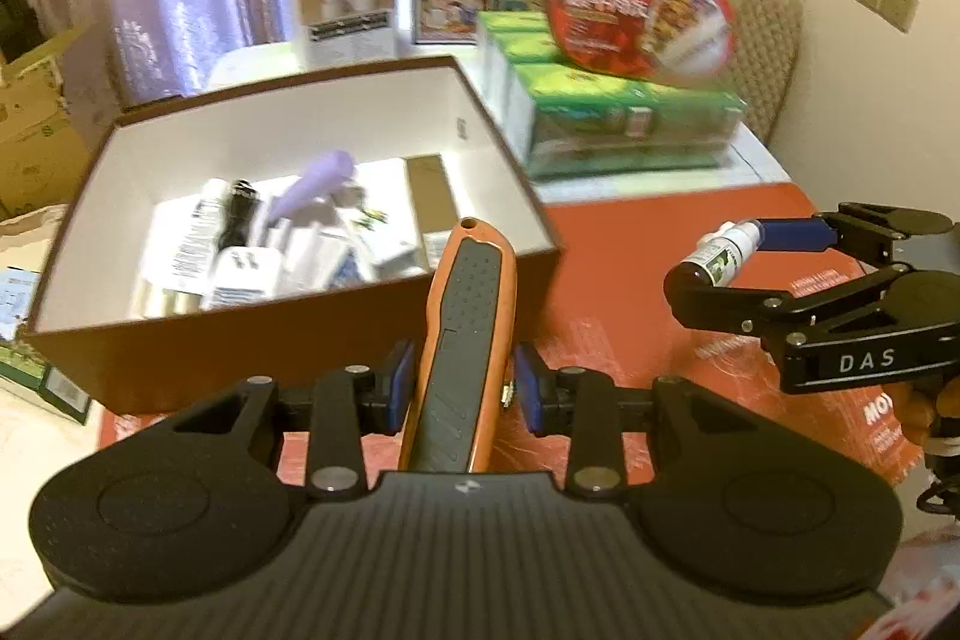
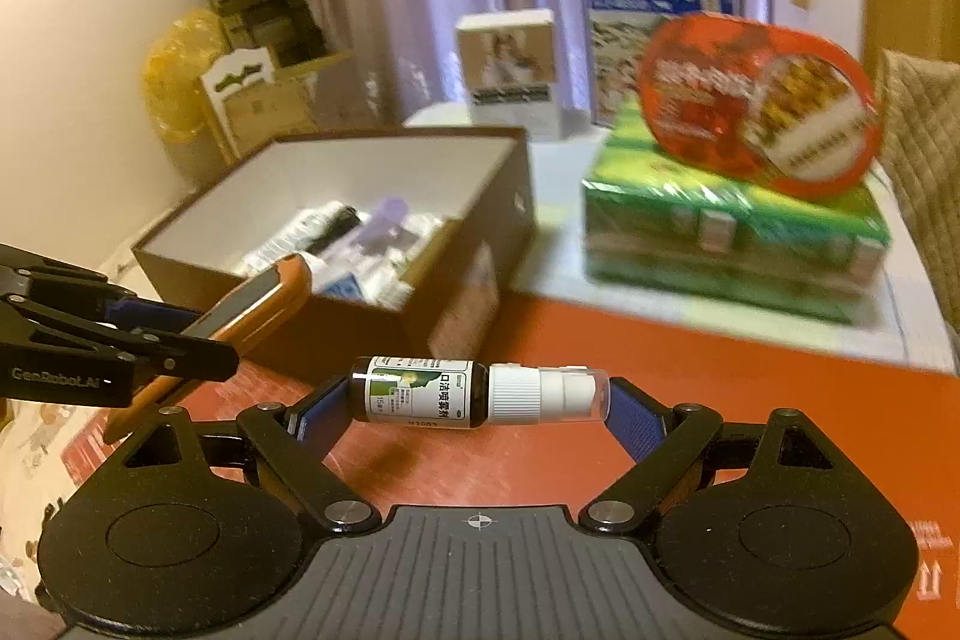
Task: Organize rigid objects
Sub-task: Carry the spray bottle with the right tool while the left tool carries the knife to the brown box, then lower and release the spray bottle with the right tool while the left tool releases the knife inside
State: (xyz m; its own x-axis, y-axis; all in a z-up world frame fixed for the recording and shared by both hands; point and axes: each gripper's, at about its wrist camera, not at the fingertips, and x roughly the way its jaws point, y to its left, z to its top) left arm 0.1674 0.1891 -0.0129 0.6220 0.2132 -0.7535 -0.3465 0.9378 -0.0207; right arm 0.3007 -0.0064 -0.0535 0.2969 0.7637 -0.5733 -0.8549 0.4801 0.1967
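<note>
Your left gripper clamps knife lengthwise, tip toward box. Your right gripper pinches bottle end to end, crosswise. Both near box, likely for dropping in.

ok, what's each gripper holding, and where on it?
Left gripper: orange utility knife, pinched across its sides near mid-body. Right gripper: small spray bottle, clamped end to end, base and cap.

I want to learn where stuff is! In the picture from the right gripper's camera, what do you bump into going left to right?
Left gripper holding the orange utility knife → brown box → spray bottle held by the right gripper → green carton pack with the red oval package on top.
</note>
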